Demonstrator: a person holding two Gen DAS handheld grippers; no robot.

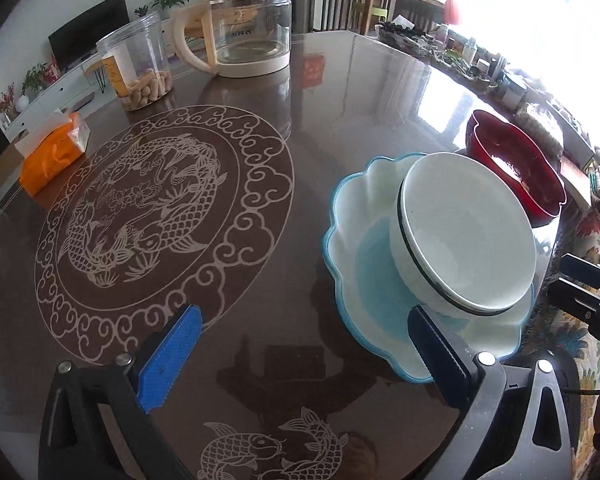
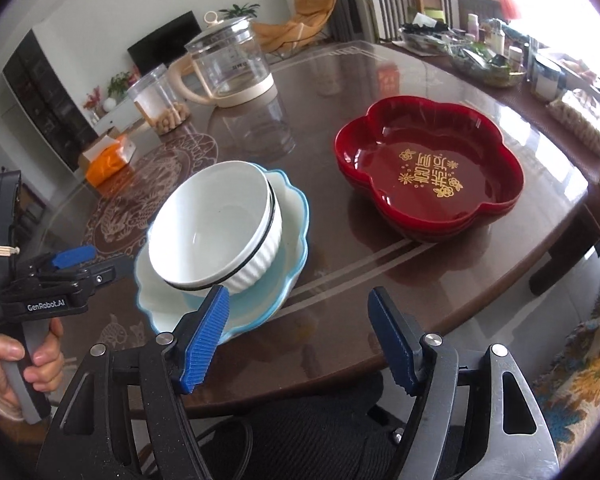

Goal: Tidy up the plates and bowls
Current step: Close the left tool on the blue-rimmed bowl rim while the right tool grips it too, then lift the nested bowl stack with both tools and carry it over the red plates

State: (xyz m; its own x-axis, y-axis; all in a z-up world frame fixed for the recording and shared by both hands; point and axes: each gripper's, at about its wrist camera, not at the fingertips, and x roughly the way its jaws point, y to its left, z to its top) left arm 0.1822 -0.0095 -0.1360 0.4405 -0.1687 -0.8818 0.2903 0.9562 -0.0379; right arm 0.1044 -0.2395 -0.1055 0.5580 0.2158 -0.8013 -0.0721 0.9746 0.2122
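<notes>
A white ribbed bowl (image 1: 468, 236) (image 2: 216, 232) leans tilted inside a blue-rimmed scalloped plate (image 1: 356, 216) (image 2: 296, 216) near the table's front edge. Behind it to the right stands a stack of red flower-shaped trays (image 1: 512, 160) (image 2: 428, 168) with gold lettering. My left gripper (image 1: 304, 344) is open over bare tabletop, its right finger (image 1: 440, 352) in front of the plate's near rim. My right gripper (image 2: 300, 332) is open above the table edge, its left pad (image 2: 206, 332) just before the plate's rim. Neither holds anything. In the right wrist view, a hand (image 2: 20, 356) holds the left gripper (image 2: 96, 266).
A glass kettle (image 1: 248, 28) (image 2: 232, 68), a plastic jar of snacks (image 1: 136, 68) (image 2: 160, 100) and an orange tissue pack (image 1: 52, 152) (image 2: 108, 156) stand at the back left. Jars and clutter (image 2: 500, 56) line the far right edge. A fish pattern (image 1: 152, 208) marks the glossy brown table.
</notes>
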